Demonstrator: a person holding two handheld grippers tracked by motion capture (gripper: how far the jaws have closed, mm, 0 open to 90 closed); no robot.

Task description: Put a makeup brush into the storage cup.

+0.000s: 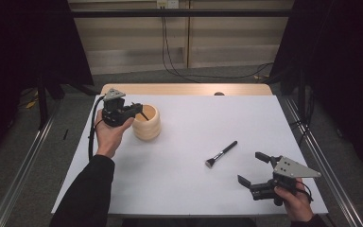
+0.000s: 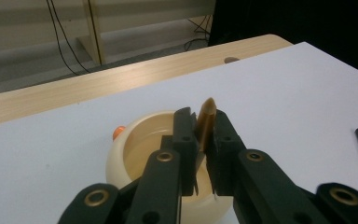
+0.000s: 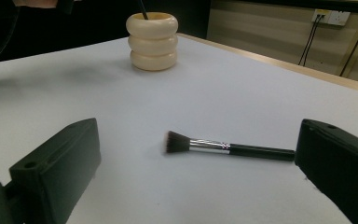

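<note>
A cream ribbed holder point(image 1: 147, 127) stands at the table's left. My left gripper point(image 1: 139, 108) hovers over its mouth, shut on a slim brown handle point(image 2: 206, 122) that points down into the holder point(image 2: 121, 154). In the left gripper view the jaws point(image 2: 200, 130) pinch that handle just above the rim. In the right gripper view a thin dark stick point(image 3: 142, 9) rises from the holder point(image 3: 152, 44). A makeup brush point(image 1: 222, 153) with a black handle lies flat near the table's middle. My right gripper point(image 1: 251, 168) rests open near the front right. The brush point(image 3: 233, 149) lies just ahead of its jaws point(image 3: 198, 158).
The white table top ends in a wooden strip point(image 1: 189, 89) at the far edge. A small orange thing point(image 2: 118, 132) peeks out behind the holder's rim. Metal rails point(image 1: 321, 156) run along both sides, and cables point(image 1: 170, 56) hang at the back wall.
</note>
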